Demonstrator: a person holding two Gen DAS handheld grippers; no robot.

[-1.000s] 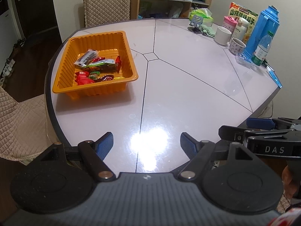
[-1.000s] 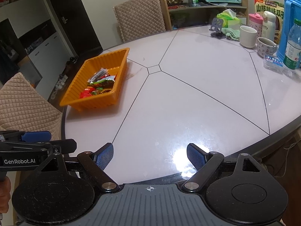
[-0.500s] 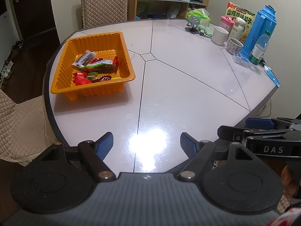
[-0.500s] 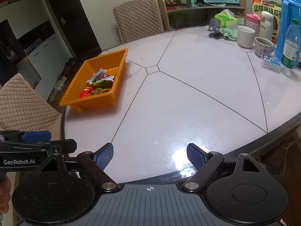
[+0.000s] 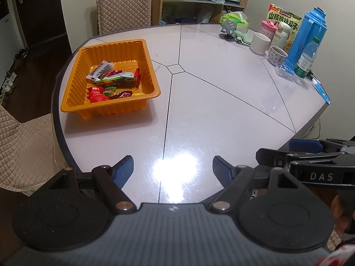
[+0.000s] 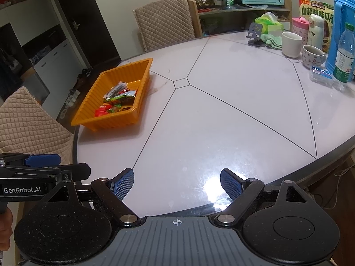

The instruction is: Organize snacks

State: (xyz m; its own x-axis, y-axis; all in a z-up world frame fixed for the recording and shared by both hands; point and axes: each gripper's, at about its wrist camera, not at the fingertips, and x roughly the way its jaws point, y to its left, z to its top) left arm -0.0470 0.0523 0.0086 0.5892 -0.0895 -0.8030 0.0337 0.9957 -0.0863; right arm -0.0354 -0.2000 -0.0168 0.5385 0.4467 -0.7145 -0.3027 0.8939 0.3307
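Note:
An orange ribbed tray sits at the table's left side and holds several snack packets, red, green and dark. My left gripper hovers open over the near table edge, nothing between its blue pads. To its right, my right gripper also stands open and empty above the near edge. Each gripper shows at the edge of the other's view: the right one, the left one. Both are well short of the tray.
Along the far right edge stand a blue thermos, a water bottle, two mugs, a pink cup, a snack bag, a phone stand and tissues. Quilted chairs flank the white table. A shelf with an oven is behind.

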